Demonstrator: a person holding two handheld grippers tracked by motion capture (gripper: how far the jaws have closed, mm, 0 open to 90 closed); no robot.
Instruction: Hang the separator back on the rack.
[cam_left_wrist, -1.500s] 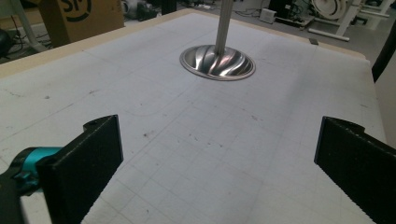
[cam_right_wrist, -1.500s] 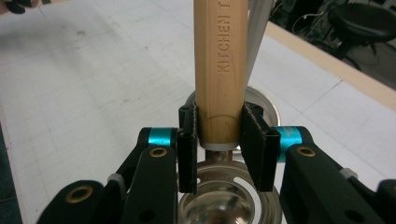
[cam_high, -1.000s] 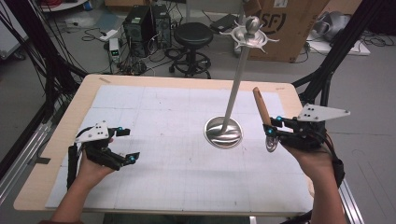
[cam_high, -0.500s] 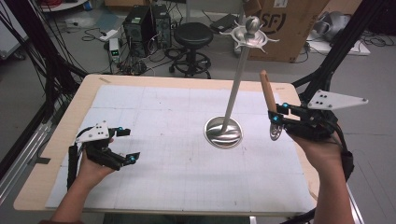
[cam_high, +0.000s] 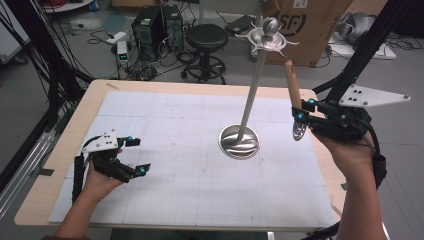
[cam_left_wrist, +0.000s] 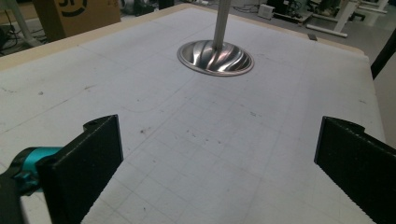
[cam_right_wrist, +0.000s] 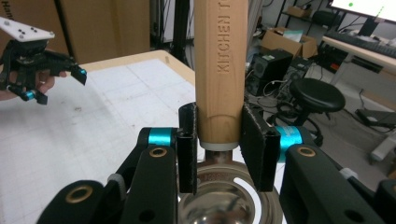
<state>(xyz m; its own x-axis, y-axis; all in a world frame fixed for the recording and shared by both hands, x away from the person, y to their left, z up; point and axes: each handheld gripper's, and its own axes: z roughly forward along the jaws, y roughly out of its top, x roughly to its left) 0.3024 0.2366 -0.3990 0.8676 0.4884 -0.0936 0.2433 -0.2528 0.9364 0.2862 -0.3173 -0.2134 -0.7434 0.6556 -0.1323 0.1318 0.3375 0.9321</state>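
Wooden-handled ladle (cam_high: 294, 95), clamped upright in right hand-held gripper (cam_high: 300, 114)

**Setting: robotics lab or workshop**

Wooden table (cam_high: 60, 145) under a gridded white mat (cam_high: 165, 150). Concrete floor strewn with cables (cam_high: 150, 70); 2 computer towers (cam_high: 155, 25); black stool (cam_high: 206, 37); cardboard boxes (cam_high: 305, 27); black camera-rig struts (cam_high: 45, 65); probably a monitor (cam_right_wrist: 364, 7).

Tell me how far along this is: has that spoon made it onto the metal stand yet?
Done: the right gripper is shut on the wooden-handled spoon, handle up, off the table. In hand: holding it beside the stand. Left, probably: hanging it on a top hook. The left gripper waits open.
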